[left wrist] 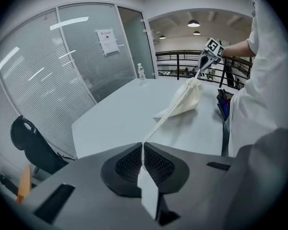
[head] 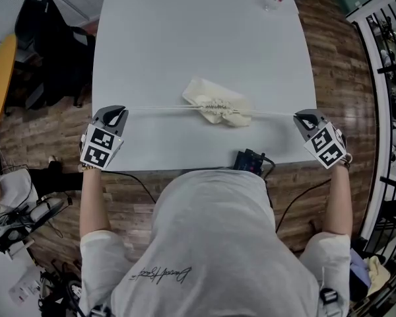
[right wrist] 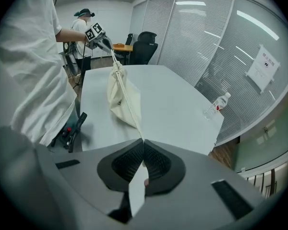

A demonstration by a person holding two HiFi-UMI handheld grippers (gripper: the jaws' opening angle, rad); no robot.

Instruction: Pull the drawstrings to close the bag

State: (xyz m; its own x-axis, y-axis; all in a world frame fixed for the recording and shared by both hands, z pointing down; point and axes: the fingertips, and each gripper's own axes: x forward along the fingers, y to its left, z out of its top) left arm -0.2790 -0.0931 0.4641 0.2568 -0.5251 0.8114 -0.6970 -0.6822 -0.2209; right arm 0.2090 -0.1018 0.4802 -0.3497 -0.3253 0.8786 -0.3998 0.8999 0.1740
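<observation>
Pulling drawstrings point(head: 157, 108) taut: left claw point(head: 122, 111) and right claw point(head: 297, 117) each clamped on one end.
Bag point(head: 218, 103) lies mid-surface point(head: 185, 32), nearer the front edge; soft, light cloth, probably bunches easily, so hold the drawstrings, not the fabric.

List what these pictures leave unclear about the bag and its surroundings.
- bag: head view, gathered folds hide whether its mouth is fully shut.
- bottle: label too small, right gripper view.
- black device: head view, partly behind the person's shirt.
- wall notice: text too small, left gripper view.
</observation>
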